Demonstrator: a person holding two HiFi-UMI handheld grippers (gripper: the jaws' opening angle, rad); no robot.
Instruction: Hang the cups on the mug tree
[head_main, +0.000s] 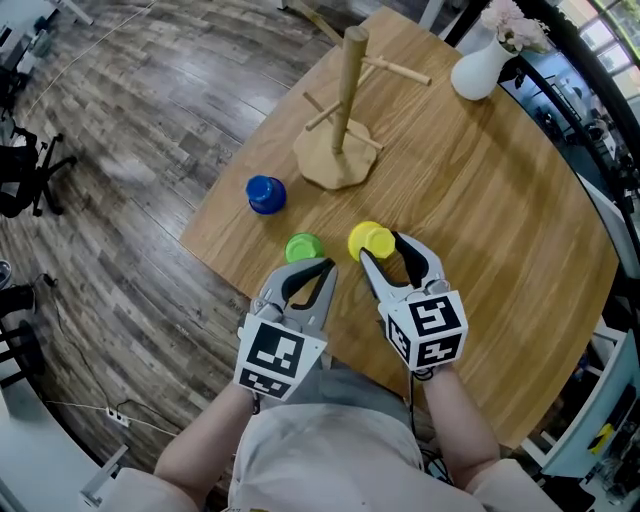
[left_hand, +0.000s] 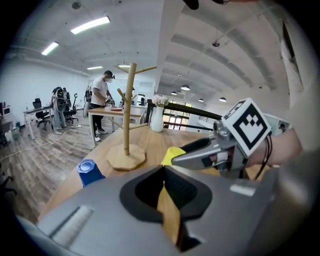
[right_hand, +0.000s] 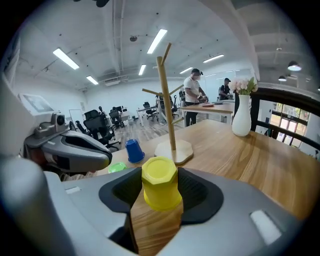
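Observation:
The wooden mug tree (head_main: 341, 110) stands bare at the far middle of the table (head_main: 500, 230). Three cups stand upside down before it: blue (head_main: 265, 194), green (head_main: 304, 247) and yellow (head_main: 371, 241). My right gripper (head_main: 381, 247) is open with the yellow cup (right_hand: 160, 182) between its jaws, the pads close beside its walls; the cup rests on the wood. My left gripper (head_main: 327, 264) is shut and empty, its tips just right of the green cup. The left gripper view shows the blue cup (left_hand: 90, 171) and the tree (left_hand: 129, 110) ahead.
A white vase (head_main: 480, 65) with pale flowers stands at the table's far right corner. The table's left edge runs close beside the blue and green cups. Office chairs, desks and people stand in the room beyond.

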